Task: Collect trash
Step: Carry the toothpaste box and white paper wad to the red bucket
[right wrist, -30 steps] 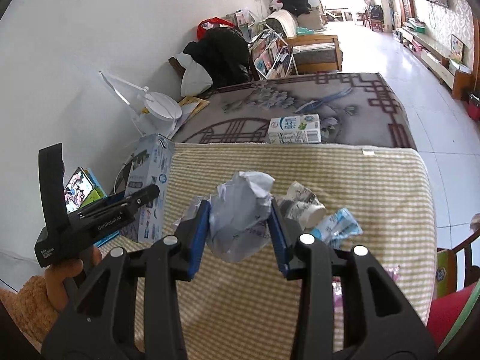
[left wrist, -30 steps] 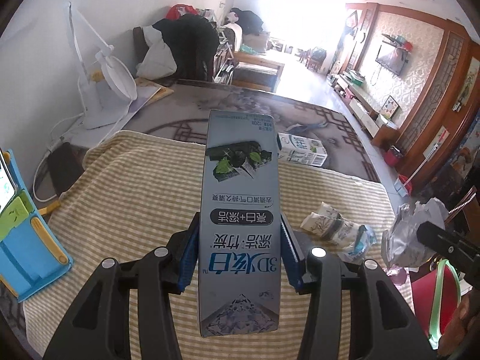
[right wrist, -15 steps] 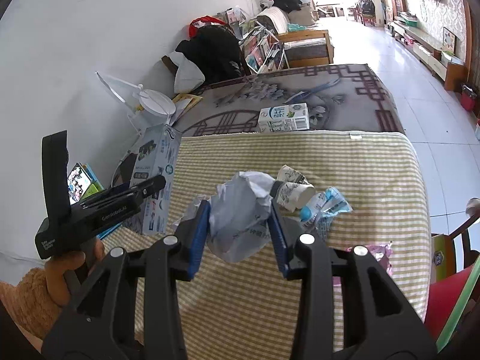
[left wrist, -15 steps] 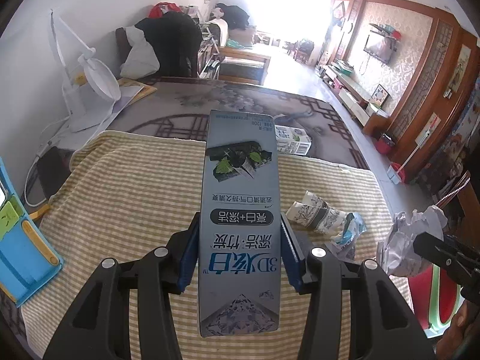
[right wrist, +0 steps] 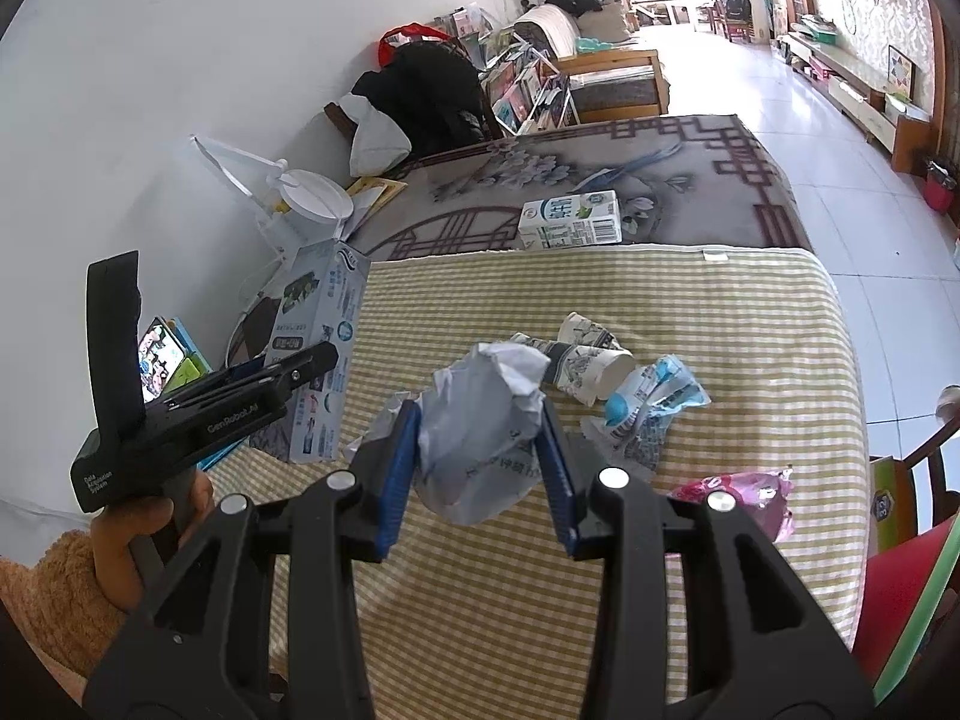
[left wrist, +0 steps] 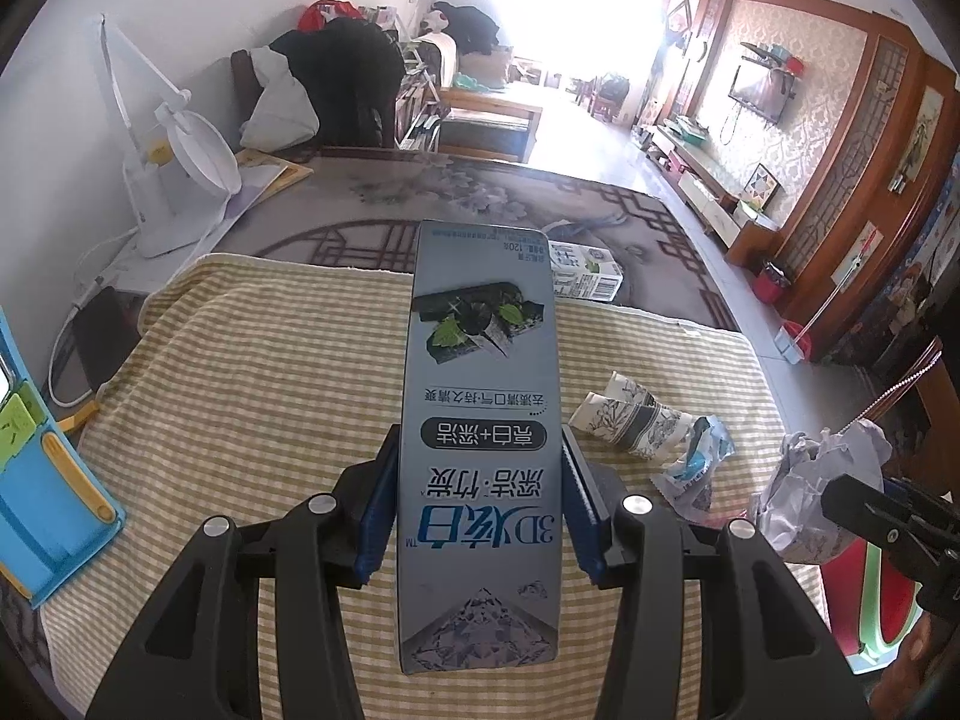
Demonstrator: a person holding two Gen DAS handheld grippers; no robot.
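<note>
The cloth (left wrist: 252,396) is checked in yellow-green and white. The long box (left wrist: 480,420) is grey with green leaves and blue-white lettering, and the crumpled paper (right wrist: 480,426) is pale grey-white. The torn wrapper (right wrist: 651,405) is light blue and white, the carton (right wrist: 570,219) white with green, and the bag (right wrist: 738,495) pink.

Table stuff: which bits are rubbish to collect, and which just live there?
Rubbish:
tall grey toothpaste box
crumpled grey plastic bag
squashed patterned paper cup
torn blue wrapper
white milk carton

Just there:
white desk fan
blue plastic toy
</note>
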